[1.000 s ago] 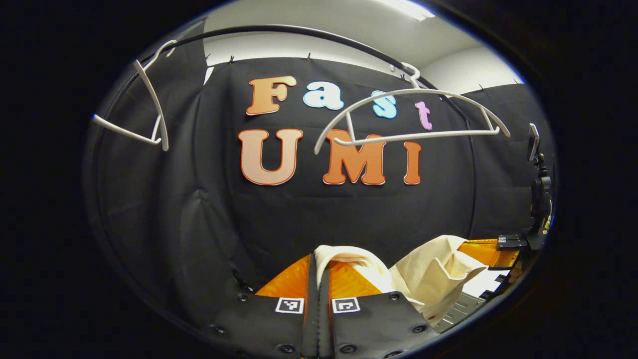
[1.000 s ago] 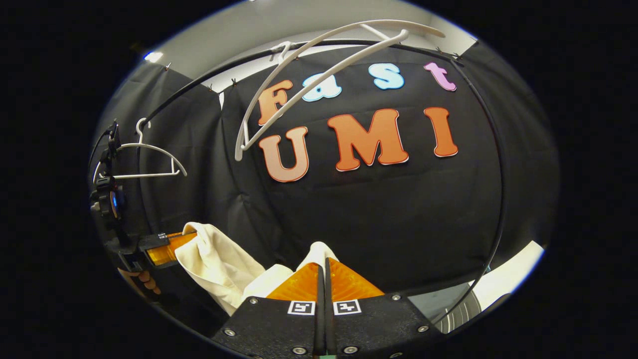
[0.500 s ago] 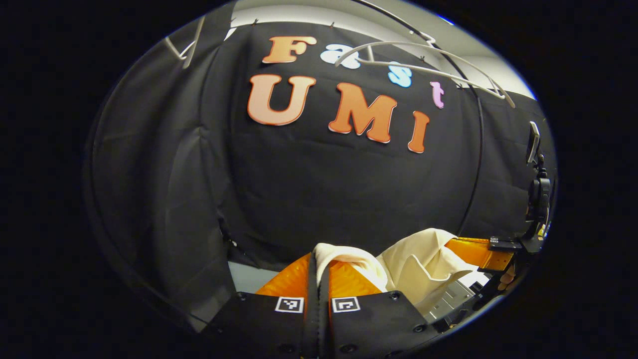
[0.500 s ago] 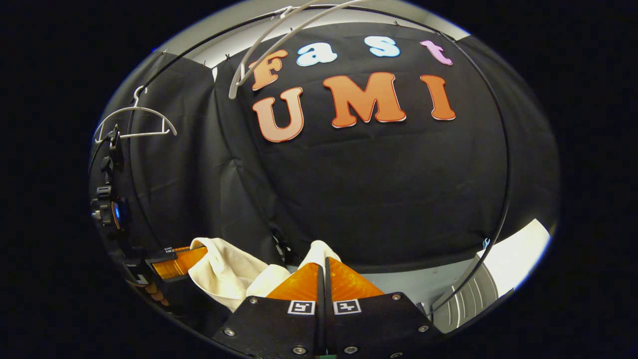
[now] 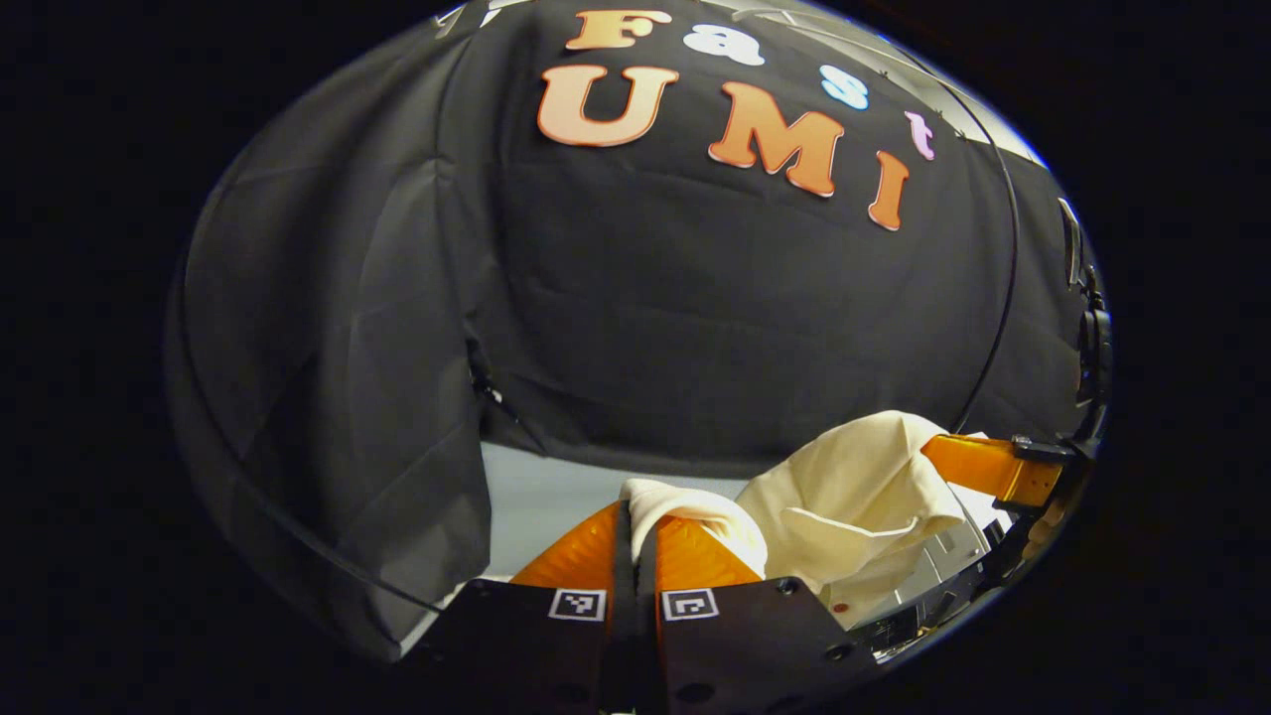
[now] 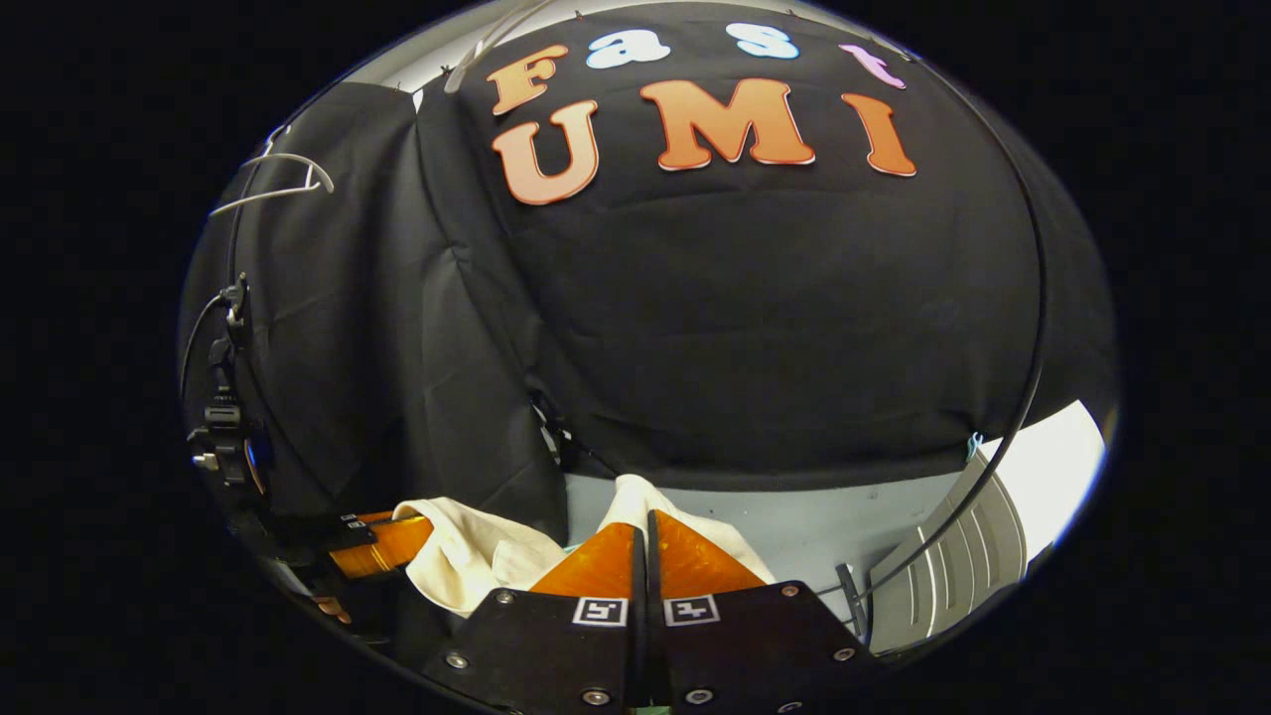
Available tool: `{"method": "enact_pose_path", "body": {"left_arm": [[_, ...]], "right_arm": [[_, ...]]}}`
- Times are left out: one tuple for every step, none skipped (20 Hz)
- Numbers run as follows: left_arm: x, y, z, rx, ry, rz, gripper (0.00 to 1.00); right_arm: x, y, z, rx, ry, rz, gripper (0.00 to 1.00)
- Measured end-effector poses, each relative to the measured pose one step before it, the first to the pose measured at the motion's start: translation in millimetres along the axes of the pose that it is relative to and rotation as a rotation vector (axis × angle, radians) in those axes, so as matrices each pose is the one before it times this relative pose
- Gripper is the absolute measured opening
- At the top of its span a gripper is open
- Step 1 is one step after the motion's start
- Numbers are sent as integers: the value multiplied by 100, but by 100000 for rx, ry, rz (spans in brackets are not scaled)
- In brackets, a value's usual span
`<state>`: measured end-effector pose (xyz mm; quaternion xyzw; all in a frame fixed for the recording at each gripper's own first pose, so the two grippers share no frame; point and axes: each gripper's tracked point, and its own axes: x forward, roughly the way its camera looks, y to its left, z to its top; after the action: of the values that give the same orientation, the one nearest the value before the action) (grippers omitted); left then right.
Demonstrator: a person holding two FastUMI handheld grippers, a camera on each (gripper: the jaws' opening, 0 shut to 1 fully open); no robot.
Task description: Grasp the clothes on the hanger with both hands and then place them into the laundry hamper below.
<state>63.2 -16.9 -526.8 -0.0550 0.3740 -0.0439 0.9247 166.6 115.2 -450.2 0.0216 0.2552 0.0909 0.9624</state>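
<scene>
1. Left gripper (image 5: 635,516): orange fingers (image 5: 576,556) pressed together, pinching a fold of the cream shirt (image 5: 854,497) at their tips.
2. Right gripper (image 6: 643,526): fingers (image 6: 695,561) likewise closed on the shirt (image 6: 467,551), cloth poking up just beyond the tips.
3. In the left gripper view, shirt spread to the right of the fingers, bunched, collar visible, stretching across to the other gripper (image 5: 983,467), whose orange fingers also clamp it at the far edge.
4. In the right gripper view, shirt draped to the left of the fingers, reaching the other gripper (image 6: 382,541) low at the left edge; a hand just under that gripper, barely visible.
5. Shirt off the hangers, held between both grippers, well below the hanger (image 6: 273,179) hanging high on the rail (image 6: 1033,298).
6. Second hanger (image 6: 477,55) seen at the very top edge, above the shirt, apart from it.
7. Pale floor (image 6: 844,521) behind the shirt, under the wall cloth's hem.
8. Grey slatted hamper (image 6: 943,576) to the right of the right gripper's fingers; ribbed grey part (image 5: 943,551) also just under the shirt in the left gripper view.
9. Cannot tell whether the shirt touches the hamper.
</scene>
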Motion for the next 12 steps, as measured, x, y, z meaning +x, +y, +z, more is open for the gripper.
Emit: {"method": "enact_pose_path", "body": {"left_arm": [[312, 565, -1340, -406, 2115, 607, 5], [373, 479, -1141, -112, 2048, 693, 7], [406, 340, -1191, -79, 1923, 571, 7], [442, 438, -949, -291, 1899, 590, 7], [409, 392, -681, -786, 1614, 506, 7], [403, 409, -805, -1004, 1832, 303, 7], [579, 511, -941, -722, 2104, 528, 7], [421, 475, -776, -403, 1988, 761, 7], [463, 502, -878, -217, 1918, 829, 7], [517, 347, -740, 152, 2044, 979, 7], [586, 140, -748, 198, 2188, 608, 7], [506, -8, -609, 112, 2099, 190, 7]], "right_arm": [[455, 47, -855, -235, 2060, -504, 0], [543, -131, -855, 100, 1783, -255, 0], [777, -158, -1076, 422, 2218, -252, 0], [695, -109, -651, 481, 1766, -204, 0], [784, 76, -901, 234, 1912, -269, 0], [661, -11, -828, -45, 1860, -290, 0], [412, 110, -1034, -203, 1742, -232, 0], [750, 108, -862, -328, 1824, -174, 0], [693, 264, -383, -364, 1813, -16, 0], [790, 251, -785, -387, 1850, 60, 0], [656, 39, -765, -469, 2189, -361, 0], [691, 28, -711, -190, 2306, -274, 0]]}}
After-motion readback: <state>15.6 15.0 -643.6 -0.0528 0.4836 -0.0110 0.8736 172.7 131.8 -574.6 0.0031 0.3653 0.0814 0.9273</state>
